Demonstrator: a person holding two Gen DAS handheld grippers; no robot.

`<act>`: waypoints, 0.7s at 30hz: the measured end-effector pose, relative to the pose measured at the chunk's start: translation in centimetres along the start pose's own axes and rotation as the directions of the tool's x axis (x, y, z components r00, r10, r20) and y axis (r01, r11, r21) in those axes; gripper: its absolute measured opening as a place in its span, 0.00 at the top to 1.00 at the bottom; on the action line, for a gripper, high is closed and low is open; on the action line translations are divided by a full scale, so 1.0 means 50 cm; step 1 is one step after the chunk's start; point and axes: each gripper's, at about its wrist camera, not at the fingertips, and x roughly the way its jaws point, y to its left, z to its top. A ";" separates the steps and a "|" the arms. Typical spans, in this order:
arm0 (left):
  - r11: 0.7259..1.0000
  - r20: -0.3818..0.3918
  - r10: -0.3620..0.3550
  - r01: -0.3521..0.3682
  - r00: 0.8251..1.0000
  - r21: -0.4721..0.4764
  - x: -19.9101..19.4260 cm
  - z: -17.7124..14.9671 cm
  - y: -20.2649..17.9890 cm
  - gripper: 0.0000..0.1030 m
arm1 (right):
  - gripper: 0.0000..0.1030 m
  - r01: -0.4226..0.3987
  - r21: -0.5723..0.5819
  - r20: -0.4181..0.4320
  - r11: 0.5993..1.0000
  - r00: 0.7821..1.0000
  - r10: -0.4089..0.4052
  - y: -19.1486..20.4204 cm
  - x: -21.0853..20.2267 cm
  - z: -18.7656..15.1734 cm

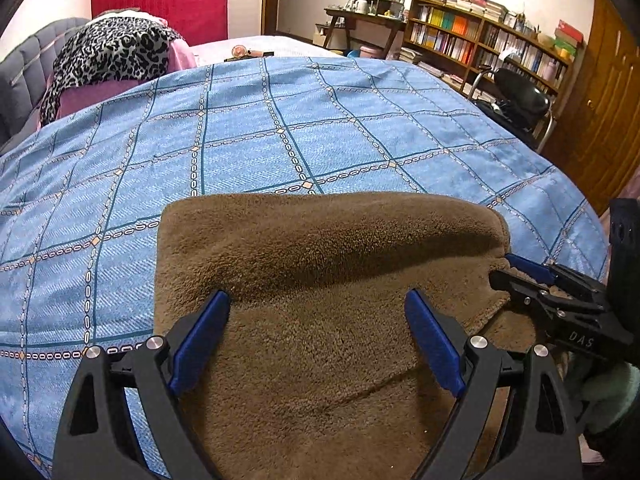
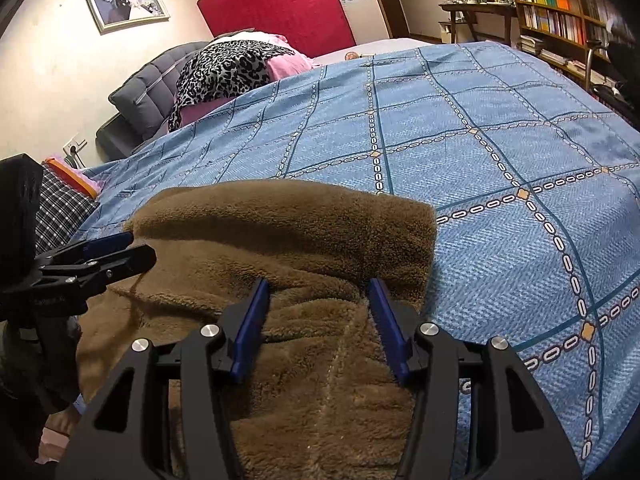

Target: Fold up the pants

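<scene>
We see the brown fleece pants [image 1: 320, 280] folded on the blue checked bedspread [image 1: 280, 132], near end cut off – left tool [image 1: 318, 304] spread wide above them, right tool [image 2: 318, 294] half apart astride a ridge, contact unclear; only its view shows the framed photo [image 2: 126, 6].

Pants [image 1: 320, 280]: plain mid-brown fleece, darker in the shadowed folds. Bedspread [image 1: 280, 128]: light blue with a woven texture, crossed by dark teal lines and white chain-link bands, with small peach diamonds at the crossings. Left tool [image 1: 318, 312]: black frame, blue pads, silver bolt heads. Right tool [image 2: 319, 300]: the same black, blue and silver. Blanket [image 2: 224, 68]: black, grey and white leopard print, over pink bedding [image 2: 286, 65]. Headboard [image 2: 156, 84]: grey. Wall panel [image 2: 280, 8]: deep red. Cloth [image 2: 60, 208] at the bed's edge: dark and white checks.
</scene>
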 end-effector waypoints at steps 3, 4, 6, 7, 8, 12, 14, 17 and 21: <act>1.000 0.004 0.002 -0.002 1.000 0.001 0.002 -0.004 0.000 0.14 | 0.48 0.004 -0.002 0.008 1.000 1.000 -0.004 0.002 0.003 -0.005; 1.000 0.005 0.002 -0.002 1.000 0.001 0.003 -0.004 0.001 0.14 | 0.48 0.004 -0.004 0.011 1.000 1.000 -0.004 0.002 0.004 -0.006; 1.000 0.009 0.005 -0.005 1.000 0.003 0.004 -0.007 0.000 0.14 | 0.48 0.004 -0.004 0.018 1.000 1.000 -0.004 0.002 0.005 -0.009; 1.000 0.010 0.006 -0.006 1.000 0.004 0.003 -0.008 -0.001 0.14 | 0.48 0.004 -0.005 0.022 1.000 1.000 -0.004 0.002 0.006 -0.011; 1.000 0.013 0.010 -0.010 1.000 0.007 0.003 -0.010 -0.003 0.14 | 0.48 0.006 -0.006 0.025 1.000 1.000 -0.006 0.003 0.006 -0.012; 1.000 0.021 0.024 -0.024 1.000 0.017 0.004 -0.016 -0.006 0.14 | 0.48 0.010 -0.013 0.033 1.000 0.999 -0.010 0.005 0.006 -0.016; 0.999 0.022 0.029 -0.029 0.999 0.021 0.004 -0.017 -0.007 0.14 | 0.48 0.010 -0.014 0.035 1.000 0.999 -0.010 0.005 0.006 -0.016; 0.999 0.018 0.039 -0.040 0.999 0.025 0.003 -0.017 -0.008 0.14 | 0.48 0.011 -0.014 0.037 1.000 0.999 -0.011 0.006 0.006 -0.017; 0.997 0.006 0.072 -0.072 0.997 0.028 -0.004 -0.015 -0.015 0.14 | 0.48 0.013 -0.014 0.029 1.000 1.000 -0.013 0.006 0.006 -0.017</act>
